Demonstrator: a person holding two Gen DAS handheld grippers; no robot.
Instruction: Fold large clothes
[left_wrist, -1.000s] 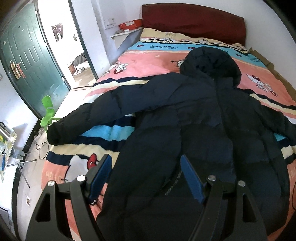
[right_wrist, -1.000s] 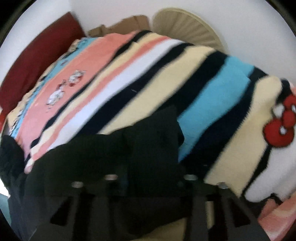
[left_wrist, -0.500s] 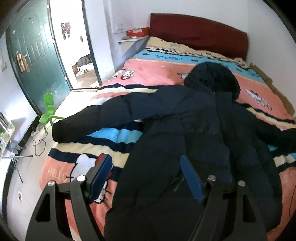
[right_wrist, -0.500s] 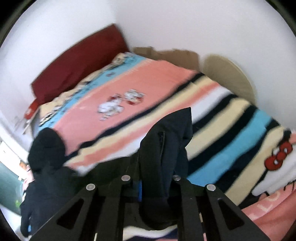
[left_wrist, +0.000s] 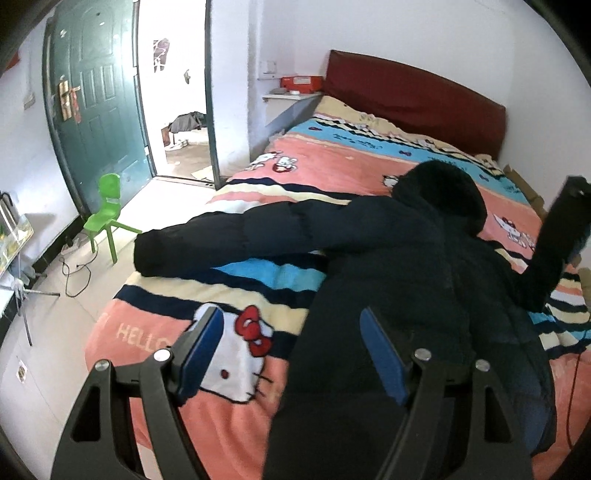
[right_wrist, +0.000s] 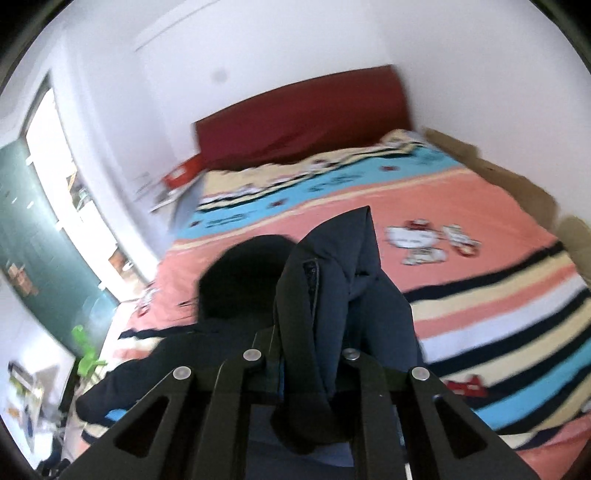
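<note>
A large black hooded puffer jacket (left_wrist: 406, 280) lies spread on the bed, its hood (left_wrist: 439, 192) toward the headboard and its left sleeve (left_wrist: 236, 236) stretched toward the bed's left edge. My left gripper (left_wrist: 291, 343) is open and empty above the jacket's lower left part. My right gripper (right_wrist: 314, 347) is shut on the jacket's right sleeve cuff (right_wrist: 332, 280) and holds it raised above the bed; the raised sleeve also shows in the left wrist view (left_wrist: 557, 236).
The bed has a striped pink, blue and cream Hello Kitty blanket (left_wrist: 325, 170) and a dark red headboard (left_wrist: 413, 99). A green child's chair (left_wrist: 107, 214), a green door (left_wrist: 96, 110) and cables on the floor are left of the bed.
My right gripper has lifted the sleeve cuff up off the blanket and swung it toward the jacket's body. My left gripper has drawn back and to the left, staying open.
</note>
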